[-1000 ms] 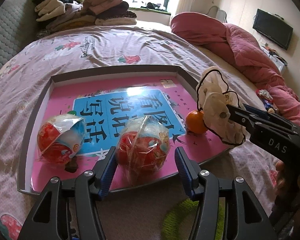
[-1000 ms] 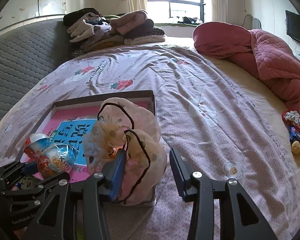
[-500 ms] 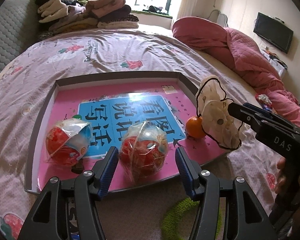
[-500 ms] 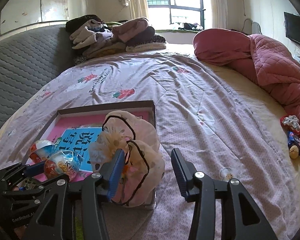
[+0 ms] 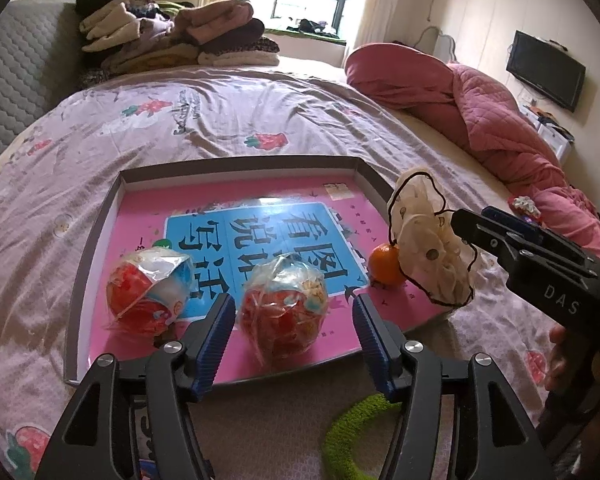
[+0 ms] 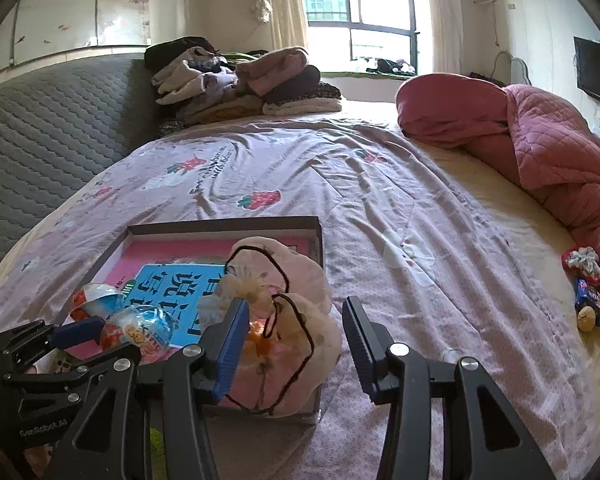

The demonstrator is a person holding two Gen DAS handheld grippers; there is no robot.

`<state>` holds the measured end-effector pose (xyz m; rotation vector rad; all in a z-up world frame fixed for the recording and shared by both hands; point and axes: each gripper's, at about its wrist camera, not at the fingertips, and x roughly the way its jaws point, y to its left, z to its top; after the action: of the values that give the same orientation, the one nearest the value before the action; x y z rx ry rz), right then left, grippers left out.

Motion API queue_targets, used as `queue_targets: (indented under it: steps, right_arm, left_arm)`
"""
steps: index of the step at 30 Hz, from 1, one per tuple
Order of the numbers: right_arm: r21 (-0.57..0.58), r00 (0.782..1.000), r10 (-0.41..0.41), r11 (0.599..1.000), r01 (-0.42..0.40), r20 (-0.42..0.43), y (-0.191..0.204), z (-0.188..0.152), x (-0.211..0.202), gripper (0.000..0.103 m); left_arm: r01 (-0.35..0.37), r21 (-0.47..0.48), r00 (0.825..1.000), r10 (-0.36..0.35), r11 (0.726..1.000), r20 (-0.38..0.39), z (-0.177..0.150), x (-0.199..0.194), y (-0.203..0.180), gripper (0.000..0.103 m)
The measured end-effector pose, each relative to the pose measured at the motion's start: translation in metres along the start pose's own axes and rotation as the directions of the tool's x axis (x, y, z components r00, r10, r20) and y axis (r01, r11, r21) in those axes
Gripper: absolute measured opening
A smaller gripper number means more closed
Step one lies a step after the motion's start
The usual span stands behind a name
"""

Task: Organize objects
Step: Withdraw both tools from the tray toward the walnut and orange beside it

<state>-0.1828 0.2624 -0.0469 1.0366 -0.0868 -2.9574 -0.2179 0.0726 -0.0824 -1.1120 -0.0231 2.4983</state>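
A shallow box tray (image 5: pixel 100 224) with a pink and blue printed floor lies on the bed. In it lie two wrapped red balls (image 5: pixel 283 296) (image 5: pixel 148 294) and a small orange (image 5: pixel 384 264). A sheer beige scrunchie with black trim (image 5: pixel 432 248) rests on the tray's right front corner. My left gripper (image 5: pixel 294 330) is open, just short of the nearer wrapped ball. My right gripper (image 6: pixel 296 344) is open with the scrunchie (image 6: pixel 288 320) between its fingers, seemingly touching only the left pad.
A green ring (image 5: pixel 356 436) lies on the bed below the left gripper. Small toys and wrappers (image 6: pixel 588 292) lie at the right by the pink quilt (image 6: pixel 540 152). Folded clothes (image 6: pixel 244 80) are stacked at the far end, beside a grey headboard (image 6: pixel 52 120).
Both grippers have drawn back and risen a little. The wrapped ball now sits beyond the left fingertips. The scrunchie stays on the tray corner.
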Motion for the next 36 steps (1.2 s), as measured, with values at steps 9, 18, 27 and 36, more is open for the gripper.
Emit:
queue_targets:
  steps: [9,18,27,36]
  right_arm:
    - [-0.009,1.0,0.004,1.0,-0.004,0.01,0.001,0.001,-0.001,0.048]
    - [-0.022,1.0,0.015,1.0,-0.015,0.014,0.004,0.0,-0.003,0.048]
    - [-0.025,1.0,0.025,0.999,-0.025,0.019,0.005,0.001,-0.005,0.048]
    - [-0.033,0.999,0.04,0.999,-0.04,0.024,0.009,0.001,-0.008,0.048]
  left_arm:
    - [0.0,0.013,1.0,0.0,1.0,0.009,-0.001,-0.007,-0.005,0.065]
    - [-0.007,0.004,1.0,0.007,1.0,0.019,0.001,-0.014,-0.002,0.067]
    - [-0.019,0.006,0.999,0.019,1.0,0.034,-0.001,-0.024,-0.004,0.071]
    - [-0.05,-0.023,0.996,0.052,0.998,0.073,0.0,-0.042,0.003,0.072]
